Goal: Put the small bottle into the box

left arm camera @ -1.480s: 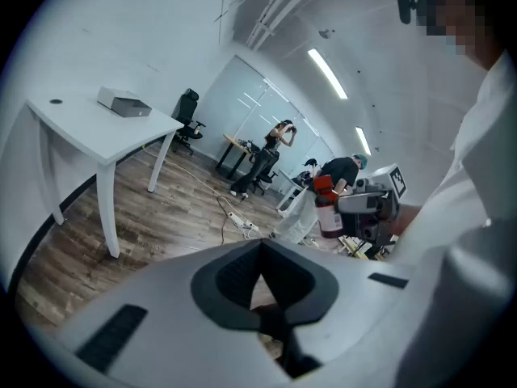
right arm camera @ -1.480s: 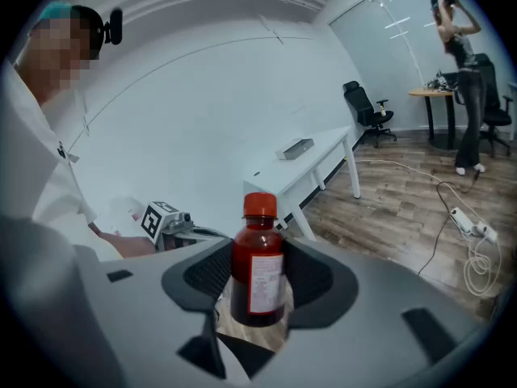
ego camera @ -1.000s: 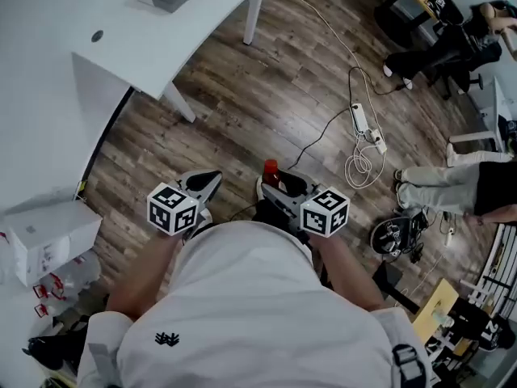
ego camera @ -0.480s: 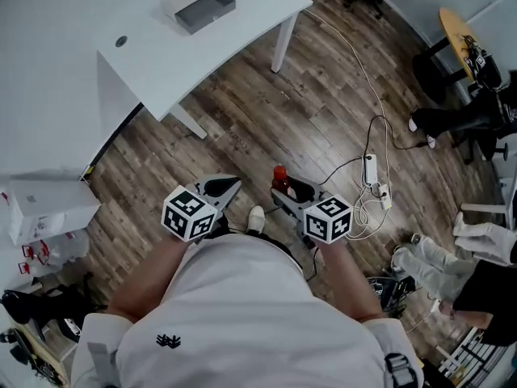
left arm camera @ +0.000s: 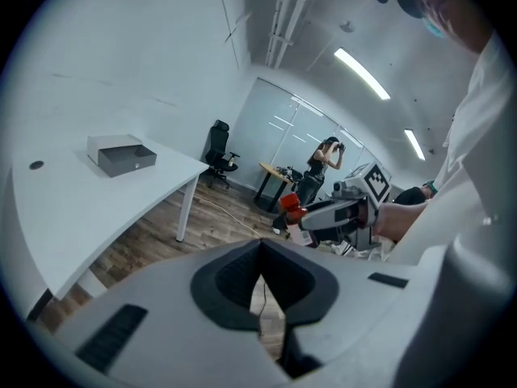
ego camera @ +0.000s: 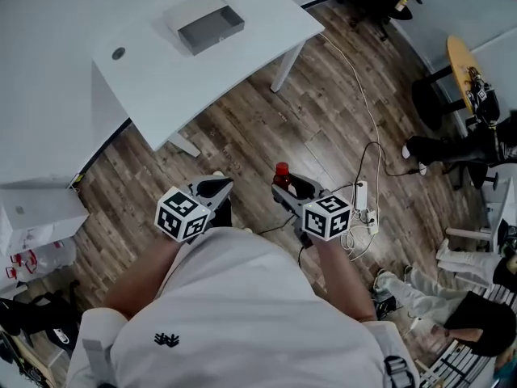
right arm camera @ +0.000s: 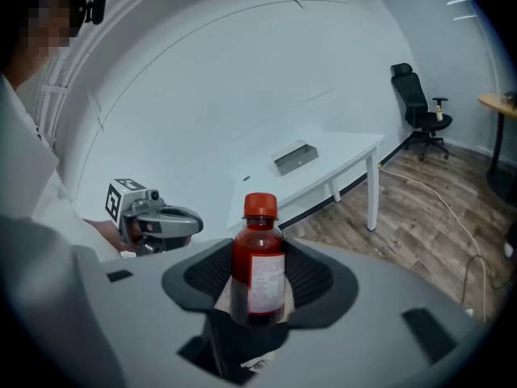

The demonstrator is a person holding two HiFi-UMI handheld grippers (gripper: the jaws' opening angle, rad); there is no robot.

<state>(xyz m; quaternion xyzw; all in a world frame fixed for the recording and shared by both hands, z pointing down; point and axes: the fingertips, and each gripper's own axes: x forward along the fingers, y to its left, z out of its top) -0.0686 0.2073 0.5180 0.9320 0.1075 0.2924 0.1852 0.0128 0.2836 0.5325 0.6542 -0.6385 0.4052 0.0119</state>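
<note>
Small bottle [right arm camera: 258,259], upright and clamped in the right gripper [ego camera: 289,186], is short of the white table [ego camera: 202,83], which has drawn nearer in 1 second, its box [ego camera: 206,24] still unfilled; the left gripper [left arm camera: 260,277], jaws together, carries nothing.

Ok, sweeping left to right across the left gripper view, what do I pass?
box → office chair → small bottle, gripped in the right claw
</note>
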